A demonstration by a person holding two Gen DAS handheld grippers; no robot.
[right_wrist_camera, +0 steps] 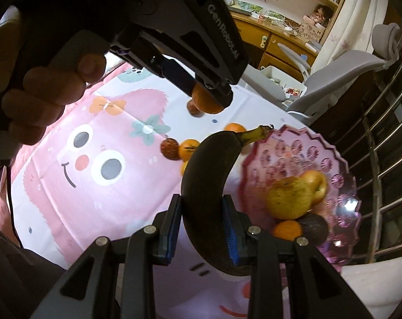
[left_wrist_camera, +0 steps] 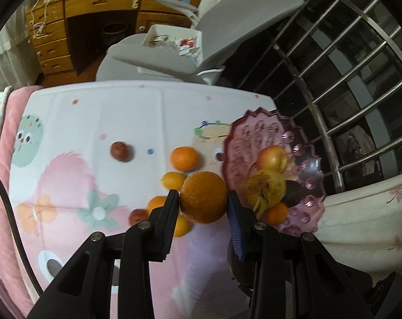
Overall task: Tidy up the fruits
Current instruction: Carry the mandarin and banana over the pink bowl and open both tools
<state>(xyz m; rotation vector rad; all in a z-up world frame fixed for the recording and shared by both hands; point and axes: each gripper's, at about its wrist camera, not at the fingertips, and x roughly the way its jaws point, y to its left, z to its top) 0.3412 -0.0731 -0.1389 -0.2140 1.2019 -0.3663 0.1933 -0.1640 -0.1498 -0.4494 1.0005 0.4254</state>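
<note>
A: Any lettering you can read?

B: One bit. In the upper middle of the right wrist view, pale letters run along the black side plate of the left gripper (right_wrist_camera: 210, 98). It starts "Gen" and looks like "GenRobot.AI", though the tail end is hard to make out.

A: And the left wrist view?

B: Nothing legible there.

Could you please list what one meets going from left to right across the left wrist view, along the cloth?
Small dark red round fruit → round orange tangerine → large orange held in the left claw → scalloped pink translucent plastic plate.
</note>
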